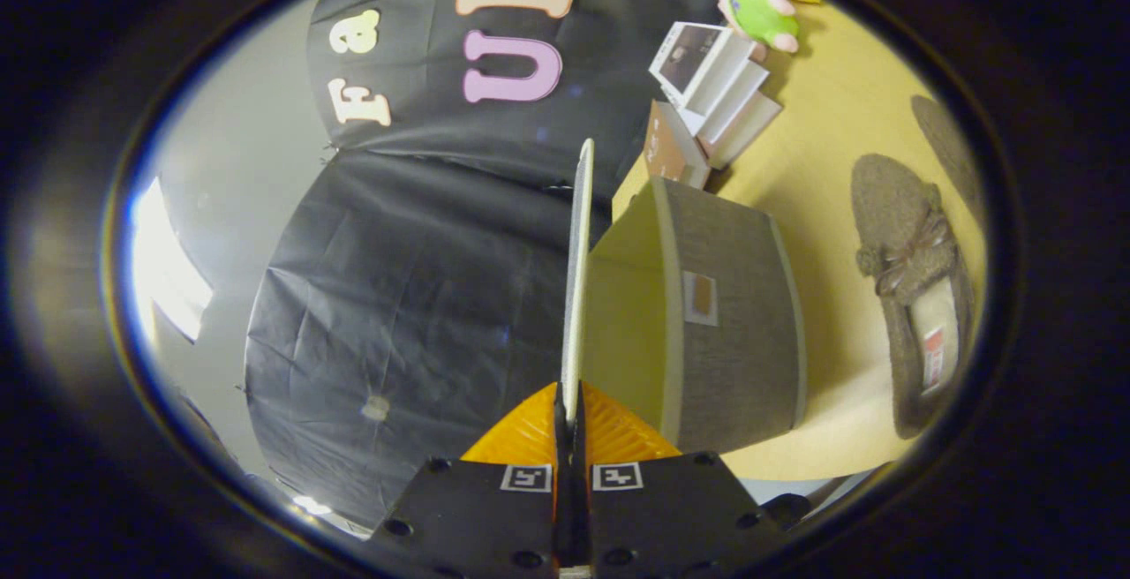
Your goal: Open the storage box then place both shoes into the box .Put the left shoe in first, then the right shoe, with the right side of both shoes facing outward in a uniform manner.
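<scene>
gripper (570, 411) clamped on lid (578, 279) edge-on

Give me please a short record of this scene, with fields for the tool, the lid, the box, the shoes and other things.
tool: tool shut on lid, both fingers pinching its edge
lid: lid lifted, seen edge-on, between the fingers
box: grey storage box open, inside looks empty
shoes: grey shoe on the yellow table, beyond the box; a second one partly visible further off
other: books and green plush toy behind the box
</scene>
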`<state>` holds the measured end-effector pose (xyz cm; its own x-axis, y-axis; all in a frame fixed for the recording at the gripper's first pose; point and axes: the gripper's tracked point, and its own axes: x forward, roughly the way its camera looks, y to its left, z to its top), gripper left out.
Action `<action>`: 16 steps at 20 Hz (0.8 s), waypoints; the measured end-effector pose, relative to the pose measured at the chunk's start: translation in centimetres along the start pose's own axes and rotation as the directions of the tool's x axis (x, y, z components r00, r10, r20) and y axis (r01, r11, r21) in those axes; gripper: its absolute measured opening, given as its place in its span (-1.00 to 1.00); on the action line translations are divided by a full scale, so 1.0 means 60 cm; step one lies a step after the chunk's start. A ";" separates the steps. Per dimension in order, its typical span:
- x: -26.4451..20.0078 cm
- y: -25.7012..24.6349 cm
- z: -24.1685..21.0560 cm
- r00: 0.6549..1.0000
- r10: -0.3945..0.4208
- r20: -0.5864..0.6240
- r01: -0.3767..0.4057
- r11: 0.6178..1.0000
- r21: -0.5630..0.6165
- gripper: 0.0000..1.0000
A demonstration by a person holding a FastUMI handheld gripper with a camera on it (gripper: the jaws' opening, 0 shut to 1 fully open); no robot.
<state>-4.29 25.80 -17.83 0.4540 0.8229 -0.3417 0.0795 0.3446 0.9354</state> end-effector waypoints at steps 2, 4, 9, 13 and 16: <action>0.009 0.039 -0.002 1.000 0.013 -0.002 -0.013 1.000 -0.024 -0.94; 0.023 0.077 -0.006 1.000 0.027 0.000 -0.027 0.998 -0.055 -0.94; 0.085 0.180 -0.045 0.998 0.063 0.003 -0.062 0.989 -0.132 -0.94; 0.147 0.226 -0.092 0.998 0.056 -0.010 -0.057 0.972 -0.228 -0.94; 0.187 0.241 -0.119 0.999 0.044 -0.019 -0.047 0.961 -0.274 -0.94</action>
<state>-4.41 43.24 -8.76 0.4399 0.8456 -0.3024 -0.1884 0.4161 0.8896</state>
